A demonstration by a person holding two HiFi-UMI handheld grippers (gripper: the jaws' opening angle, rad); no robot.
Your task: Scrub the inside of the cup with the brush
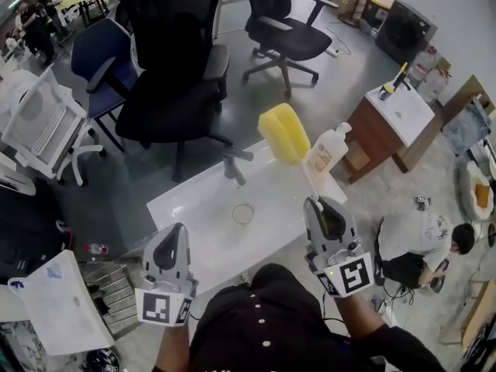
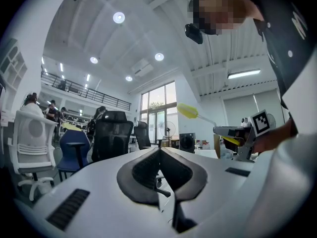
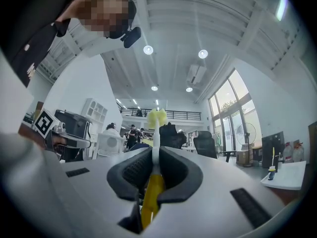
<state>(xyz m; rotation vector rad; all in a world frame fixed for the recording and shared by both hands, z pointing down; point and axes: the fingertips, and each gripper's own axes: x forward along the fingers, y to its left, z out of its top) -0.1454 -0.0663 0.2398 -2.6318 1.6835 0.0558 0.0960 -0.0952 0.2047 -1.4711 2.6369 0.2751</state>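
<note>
the cup [image 1: 242, 213], if the small clear ring on the white table [image 1: 194, 208] is it, is too small to read for shape or contents. the table's near edge hides behind the left gripper [image 1: 178, 229], the right gripper [image 1: 315, 201] and the person's dark top [image 1: 263, 324]. the brush [image 1: 284, 132] shows its yellow head, but its handle's end is buried between the right gripper's jaws. both forearms [image 1: 172, 347] are cut off by the near picture edge.

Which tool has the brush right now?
The right tool: its jaws are shut on the handle of the brush, whose yellow sponge head sticks out ahead. The left tool is shut with nothing between its jaws.
</note>
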